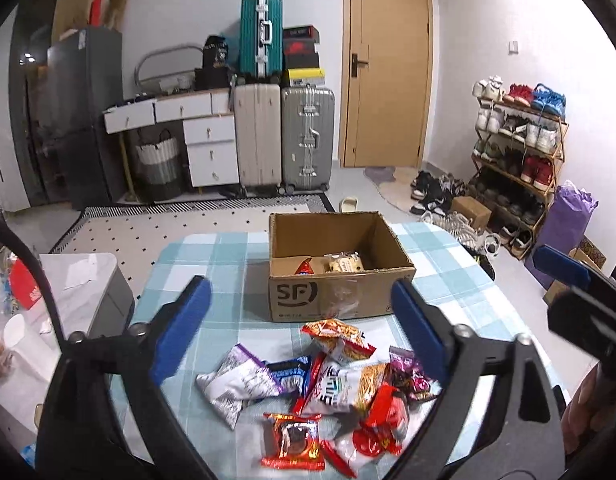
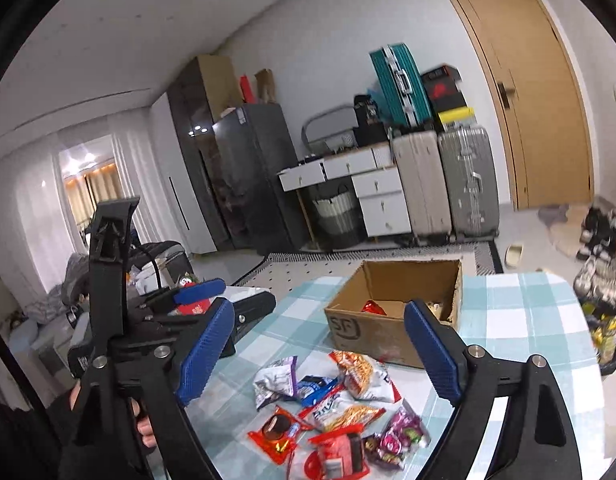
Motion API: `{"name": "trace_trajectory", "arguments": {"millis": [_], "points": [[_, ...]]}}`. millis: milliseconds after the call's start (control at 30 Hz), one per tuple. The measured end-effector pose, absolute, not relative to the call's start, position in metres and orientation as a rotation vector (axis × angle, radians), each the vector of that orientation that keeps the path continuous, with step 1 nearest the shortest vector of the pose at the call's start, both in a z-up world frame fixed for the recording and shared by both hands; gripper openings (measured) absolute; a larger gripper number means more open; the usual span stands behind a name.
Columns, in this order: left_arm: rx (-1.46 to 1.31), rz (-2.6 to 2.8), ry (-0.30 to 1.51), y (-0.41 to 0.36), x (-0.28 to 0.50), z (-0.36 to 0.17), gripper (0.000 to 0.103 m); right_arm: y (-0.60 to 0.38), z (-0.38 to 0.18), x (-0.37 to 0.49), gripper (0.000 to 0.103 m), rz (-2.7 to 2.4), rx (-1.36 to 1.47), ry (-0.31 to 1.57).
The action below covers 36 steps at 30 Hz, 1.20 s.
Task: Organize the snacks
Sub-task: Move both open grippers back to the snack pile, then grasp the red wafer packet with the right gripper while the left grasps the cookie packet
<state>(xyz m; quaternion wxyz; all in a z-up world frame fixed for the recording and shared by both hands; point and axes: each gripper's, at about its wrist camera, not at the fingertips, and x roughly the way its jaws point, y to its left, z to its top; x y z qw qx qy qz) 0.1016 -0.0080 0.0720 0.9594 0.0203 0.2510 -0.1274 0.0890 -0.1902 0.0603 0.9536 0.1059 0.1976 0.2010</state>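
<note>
An open cardboard box (image 1: 340, 296) marked SF stands on the checked tablecloth; it holds a red packet (image 1: 303, 267) and a pale packet (image 1: 345, 262). It also shows in the right wrist view (image 2: 372, 332). A pile of snack packets (image 1: 320, 384) lies in front of the box, also in the right wrist view (image 2: 332, 408). My left gripper (image 1: 297, 304) is open and empty, above the pile. My right gripper (image 2: 320, 328) is open and empty, above the pile too. The left gripper shows at the left of the right wrist view (image 2: 195, 292).
The table (image 1: 211, 252) has a blue-and-white checked cloth. A grey side table (image 1: 79, 280) with clutter stands at the left. Suitcases (image 1: 283, 136), white drawers, a fridge, a door and a shoe rack (image 1: 516, 152) stand beyond on the floor.
</note>
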Motion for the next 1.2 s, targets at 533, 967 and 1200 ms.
{"name": "trace_trajectory", "arguments": {"millis": [533, 967, 1200], "points": [[-0.042, -0.184, 0.453, 0.052, 0.026, 0.04, 0.103, -0.171, 0.011, 0.018, 0.101, 0.361, 0.15, 0.416], [-0.087, -0.169, 0.592, 0.063, 0.046, -0.05, 0.103, -0.164, -0.046, 0.031, 0.101, 0.352, 0.167, 0.545], [-0.072, -0.18, 0.626, 0.052, 0.058, -0.078, 0.103, -0.167, -0.077, 0.052, 0.101, 0.389, 0.269, 0.65]]}}
